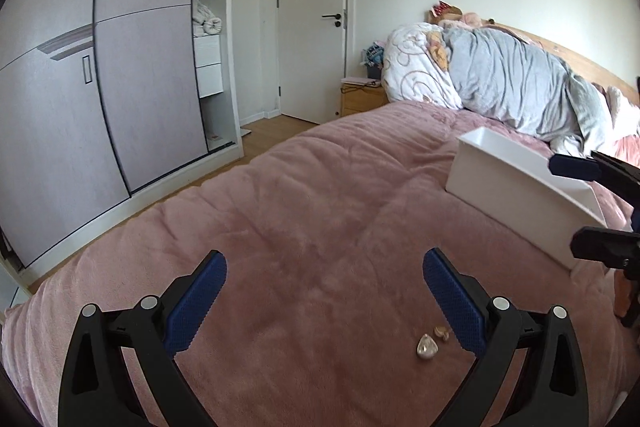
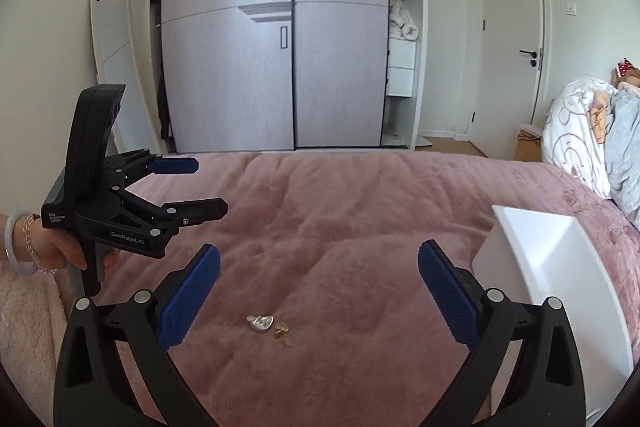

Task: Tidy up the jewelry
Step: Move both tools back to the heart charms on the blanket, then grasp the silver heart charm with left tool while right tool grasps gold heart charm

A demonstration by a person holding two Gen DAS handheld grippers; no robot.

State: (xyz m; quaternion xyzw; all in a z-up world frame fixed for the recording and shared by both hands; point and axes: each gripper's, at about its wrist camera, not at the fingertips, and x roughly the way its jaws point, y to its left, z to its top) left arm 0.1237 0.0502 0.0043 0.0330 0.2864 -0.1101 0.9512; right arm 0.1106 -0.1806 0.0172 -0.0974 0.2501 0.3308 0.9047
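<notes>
One bed (image 2: 360,211) with a pink cover carries one white box (image 2: 560,267), set to the right. Two tools, left tool (image 1: 324,287) and right tool (image 2: 319,285), are both spread wide and hold nothing. Two small pieces lie touching between the right tool's fingers: one silver pendant (image 2: 262,323) and one gold earring (image 2: 281,329). The pickup step is likely pending; the next move calls for a fine pinch, then transfer to the box.

A silver heart-shaped pendant (image 2: 262,323) lies flat on the pink bed (image 2: 320,211); a small gold earring (image 2: 282,330) lies just beside it; a white open box (image 2: 560,267) stands near them on the bed.
</notes>
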